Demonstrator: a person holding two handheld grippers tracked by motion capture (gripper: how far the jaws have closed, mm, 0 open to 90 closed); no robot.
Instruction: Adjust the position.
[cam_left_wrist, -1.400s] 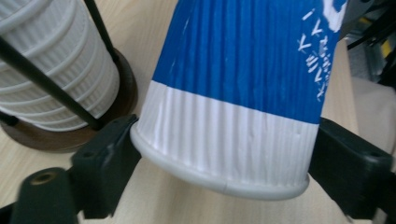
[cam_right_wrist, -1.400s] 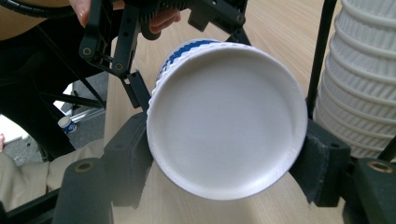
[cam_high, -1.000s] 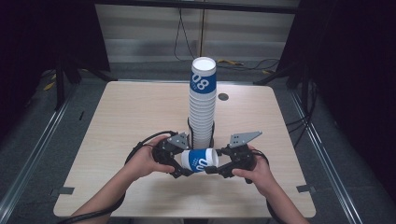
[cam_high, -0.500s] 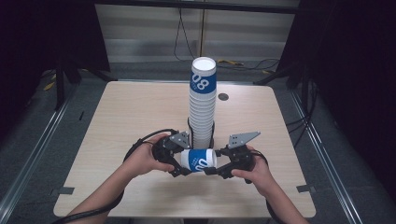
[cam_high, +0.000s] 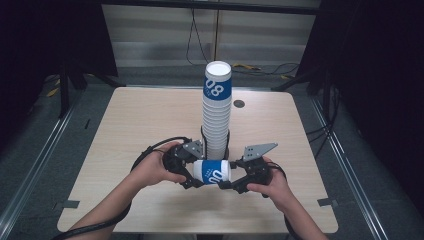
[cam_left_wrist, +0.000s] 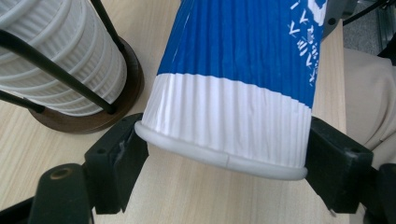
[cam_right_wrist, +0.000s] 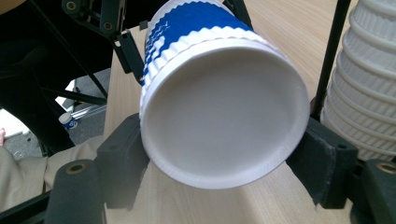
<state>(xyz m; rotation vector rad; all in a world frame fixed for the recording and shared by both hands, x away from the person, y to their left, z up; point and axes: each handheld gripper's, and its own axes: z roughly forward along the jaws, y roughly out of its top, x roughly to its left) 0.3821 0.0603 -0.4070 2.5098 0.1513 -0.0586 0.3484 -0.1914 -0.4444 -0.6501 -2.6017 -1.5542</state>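
Two grippers share one cup (cam_high: 214, 172), lying sideways at 6 o'clock of the stack (cam_high: 216, 117): left gripper (cam_high: 189, 173) pinches the rim end for the handover, right gripper (cam_high: 231, 183) has just been opening, jaws flanking the base.

Light wooden table (cam_high: 125, 130) with tall cup stack (cam_high: 216, 120) on round base

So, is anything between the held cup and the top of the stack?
Nothing visible does. The cup lies sideways between both grippers at the foot of the stack; the stack's top is bare, with open air above it.
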